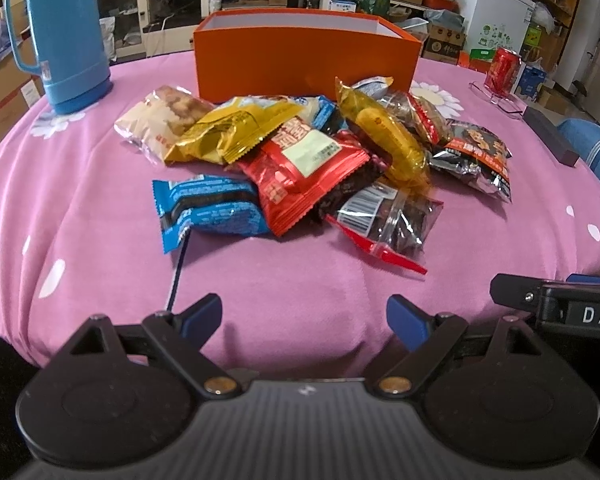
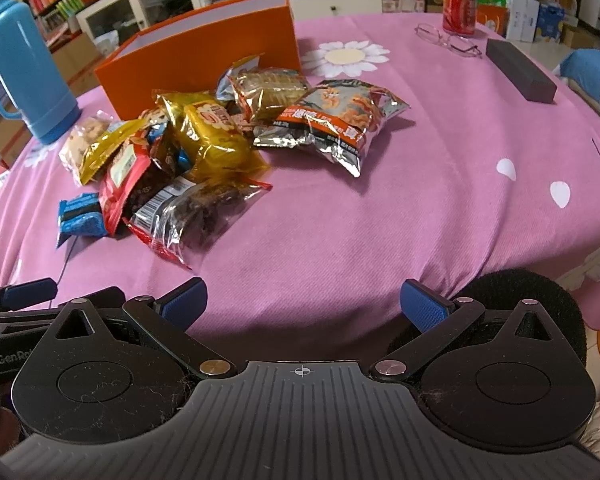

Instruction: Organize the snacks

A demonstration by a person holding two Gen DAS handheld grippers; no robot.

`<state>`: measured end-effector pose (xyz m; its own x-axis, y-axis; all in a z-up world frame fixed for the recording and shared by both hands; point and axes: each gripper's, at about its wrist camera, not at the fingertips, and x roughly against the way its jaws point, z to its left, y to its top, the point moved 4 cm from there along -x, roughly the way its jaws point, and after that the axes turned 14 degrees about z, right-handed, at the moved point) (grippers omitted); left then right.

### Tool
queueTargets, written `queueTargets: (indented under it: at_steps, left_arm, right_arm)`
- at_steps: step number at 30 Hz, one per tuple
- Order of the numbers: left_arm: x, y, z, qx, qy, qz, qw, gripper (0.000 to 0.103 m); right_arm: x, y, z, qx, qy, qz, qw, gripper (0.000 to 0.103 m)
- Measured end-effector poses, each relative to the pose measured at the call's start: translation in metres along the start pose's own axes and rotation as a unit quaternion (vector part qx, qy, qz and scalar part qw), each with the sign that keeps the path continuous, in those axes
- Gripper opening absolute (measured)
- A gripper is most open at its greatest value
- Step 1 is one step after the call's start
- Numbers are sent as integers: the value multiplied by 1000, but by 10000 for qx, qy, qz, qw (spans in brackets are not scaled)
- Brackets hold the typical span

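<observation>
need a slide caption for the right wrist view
Open right gripper hovers over a pink tablecloth, facing a pile of snack packets in front of an orange box.

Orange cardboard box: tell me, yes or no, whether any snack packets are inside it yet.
Cannot tell: the orange cardboard box shows only bare inner wall, its floor is hidden.

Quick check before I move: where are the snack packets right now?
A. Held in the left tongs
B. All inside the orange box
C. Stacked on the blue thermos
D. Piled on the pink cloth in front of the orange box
D: the snack packets lie heaped on the pink cloth just in front of the orange box, and both tongs are open with nothing between them.
</observation>
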<state>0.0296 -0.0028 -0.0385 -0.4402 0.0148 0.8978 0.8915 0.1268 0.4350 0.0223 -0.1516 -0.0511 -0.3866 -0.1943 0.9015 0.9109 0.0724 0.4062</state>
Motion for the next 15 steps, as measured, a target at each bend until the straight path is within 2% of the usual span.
queueTargets:
  at_steps: [15]
  left_arm:
    - [-5,-1,1,-4,40,89,10000,88]
  right_arm:
    - [0,0,0,5,-6,6,10000,94]
